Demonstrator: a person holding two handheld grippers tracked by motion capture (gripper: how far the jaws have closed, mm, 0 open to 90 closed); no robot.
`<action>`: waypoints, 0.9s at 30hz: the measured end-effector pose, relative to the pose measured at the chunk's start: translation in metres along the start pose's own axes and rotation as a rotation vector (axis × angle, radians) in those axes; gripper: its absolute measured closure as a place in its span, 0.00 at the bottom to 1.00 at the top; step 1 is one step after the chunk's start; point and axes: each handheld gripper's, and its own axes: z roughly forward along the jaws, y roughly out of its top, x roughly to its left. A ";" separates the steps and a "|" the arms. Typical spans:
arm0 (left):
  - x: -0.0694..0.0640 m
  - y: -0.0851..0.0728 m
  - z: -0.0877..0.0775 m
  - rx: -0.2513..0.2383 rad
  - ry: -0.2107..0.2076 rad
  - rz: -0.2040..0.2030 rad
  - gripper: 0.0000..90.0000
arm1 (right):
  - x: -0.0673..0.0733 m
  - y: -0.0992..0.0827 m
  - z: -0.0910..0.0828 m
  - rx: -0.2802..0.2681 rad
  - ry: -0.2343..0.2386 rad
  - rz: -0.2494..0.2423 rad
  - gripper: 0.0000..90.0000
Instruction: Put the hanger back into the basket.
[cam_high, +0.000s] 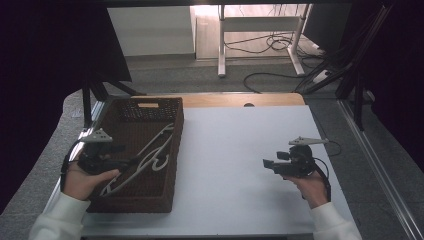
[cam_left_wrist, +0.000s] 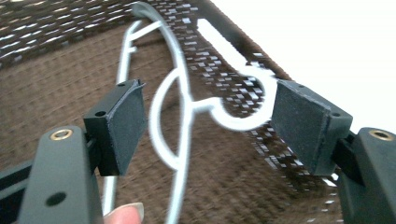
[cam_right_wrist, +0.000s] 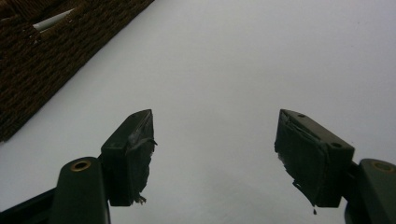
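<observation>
Hangers (cam_high: 150, 155), apparently two, lie in one woven basket (cam_high: 172, 150)

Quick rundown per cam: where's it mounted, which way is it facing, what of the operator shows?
High view: overhead, facing forward-down on table; both hands and grippers show.
Left gripper view: on left gripper, facing into basket at white hangers; jaws, fingertip.
Right gripper view: on right gripper, facing bare table; jaws.
Shared: every view catches the basket.
</observation>
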 end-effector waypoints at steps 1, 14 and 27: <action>-0.005 0.000 0.002 0.000 -0.006 0.009 0.29 | 0.000 0.000 0.000 0.002 -0.001 -0.001 0.32; -0.053 -0.003 0.027 -0.023 -0.048 0.020 0.30 | 0.000 0.000 0.003 0.005 0.006 -0.014 0.32; -0.060 -0.007 0.027 -0.024 -0.013 0.026 0.30 | 0.005 0.000 0.005 0.009 0.011 -0.072 0.29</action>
